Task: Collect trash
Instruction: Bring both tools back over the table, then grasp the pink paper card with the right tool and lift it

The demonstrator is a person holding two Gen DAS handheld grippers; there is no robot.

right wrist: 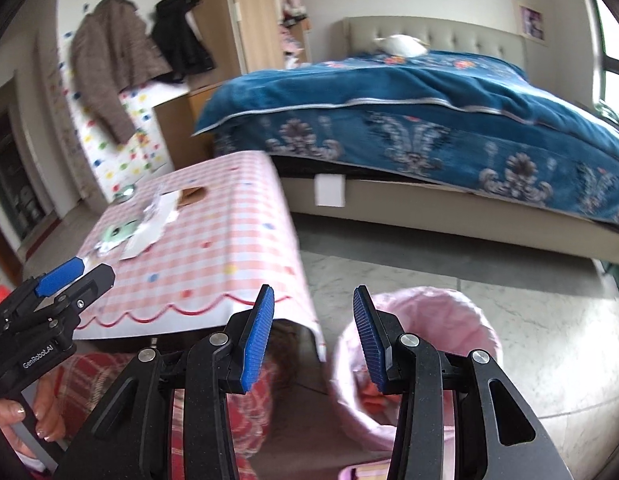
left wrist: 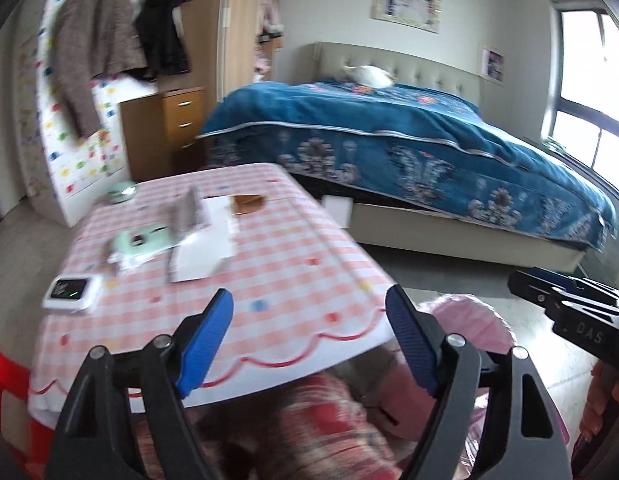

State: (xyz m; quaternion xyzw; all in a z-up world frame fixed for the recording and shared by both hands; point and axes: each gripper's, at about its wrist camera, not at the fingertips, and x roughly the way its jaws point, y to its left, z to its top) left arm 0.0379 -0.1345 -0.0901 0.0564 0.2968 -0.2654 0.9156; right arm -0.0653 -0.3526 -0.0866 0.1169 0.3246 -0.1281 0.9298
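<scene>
Both tongs are apart and empty: left gripper (left wrist: 309,338) over the table's (left wrist: 277,280) near edge, right gripper (right wrist: 313,338) off its near right corner, above the pink-lined bin (right wrist: 449,316). Trash (left wrist: 197,258) lies towards the table's far left. Blurred frames suggest haste; a fast reach could knock the white device (left wrist: 71,294) off the left edge. Readable: "GenRobot.AI", "DAS".

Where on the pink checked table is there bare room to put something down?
The table's near half and right side, up to the scalloped edge, lie bare. The far left is crowded: white device, green item, white papers, brown piece.
</scene>
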